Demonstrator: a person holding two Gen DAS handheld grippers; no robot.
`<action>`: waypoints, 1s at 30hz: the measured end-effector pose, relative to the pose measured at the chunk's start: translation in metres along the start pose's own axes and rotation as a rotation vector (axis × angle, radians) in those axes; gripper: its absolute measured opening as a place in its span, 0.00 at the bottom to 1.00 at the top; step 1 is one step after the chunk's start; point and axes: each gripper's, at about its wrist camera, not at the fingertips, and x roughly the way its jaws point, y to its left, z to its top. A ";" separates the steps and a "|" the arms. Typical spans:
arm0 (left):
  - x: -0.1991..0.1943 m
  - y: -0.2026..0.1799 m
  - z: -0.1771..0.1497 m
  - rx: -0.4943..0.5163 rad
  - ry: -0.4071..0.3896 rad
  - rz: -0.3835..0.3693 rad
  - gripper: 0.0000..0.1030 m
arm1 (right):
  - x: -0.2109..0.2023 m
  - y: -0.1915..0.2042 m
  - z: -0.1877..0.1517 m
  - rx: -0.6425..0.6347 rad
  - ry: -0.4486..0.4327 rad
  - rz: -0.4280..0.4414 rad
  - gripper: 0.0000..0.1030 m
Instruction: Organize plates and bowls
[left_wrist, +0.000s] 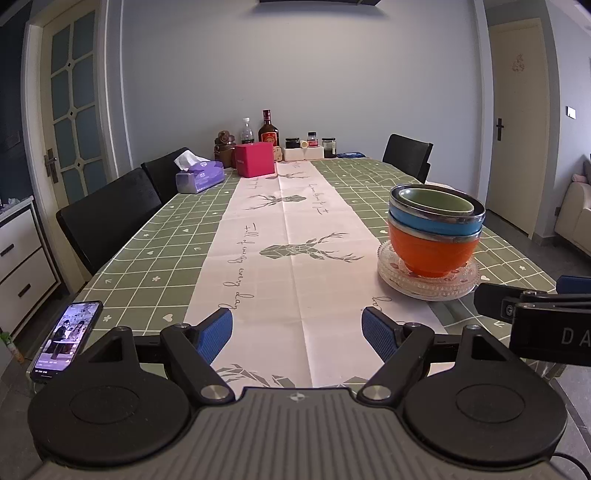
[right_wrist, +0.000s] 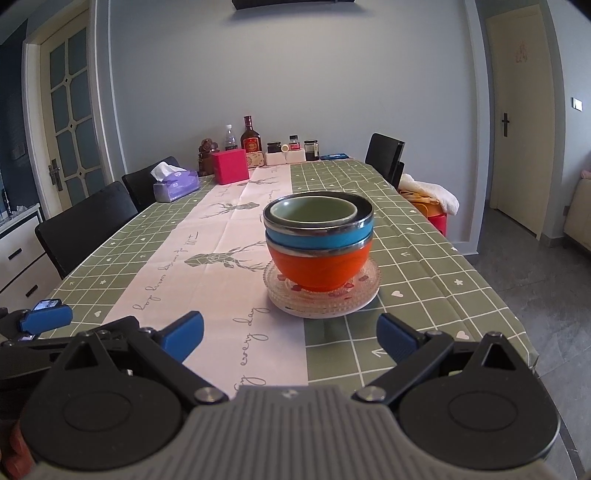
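Note:
A green bowl (right_wrist: 314, 211) sits nested in a blue bowl (right_wrist: 319, 236), which sits in an orange bowl (right_wrist: 319, 267). They stand on a stack of clear glass plates (right_wrist: 364, 295) on the table. The stack also shows at the right of the left wrist view: green bowl (left_wrist: 436, 201), blue bowl (left_wrist: 432, 223), orange bowl (left_wrist: 432, 251), plates (left_wrist: 428, 288). My left gripper (left_wrist: 297, 332) is open and empty over the white runner, left of the stack. My right gripper (right_wrist: 290, 334) is open and empty just in front of the plates.
A phone (left_wrist: 68, 339) lies at the table's near left corner. A tissue box (left_wrist: 199, 177), a pink box (left_wrist: 255, 158) and bottles and jars (left_wrist: 269, 133) stand at the far end. Black chairs (left_wrist: 110, 218) line the left side; another chair (right_wrist: 384, 153) is far right.

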 end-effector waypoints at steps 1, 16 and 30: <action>0.001 0.000 0.000 -0.002 0.002 0.000 0.91 | 0.000 0.000 0.000 0.000 0.000 0.000 0.95; 0.001 0.001 0.000 -0.007 0.007 0.001 0.91 | 0.000 0.002 0.001 -0.011 -0.004 0.002 0.95; 0.002 0.001 0.000 -0.008 0.009 0.001 0.91 | 0.002 0.003 0.000 -0.015 -0.001 0.002 0.96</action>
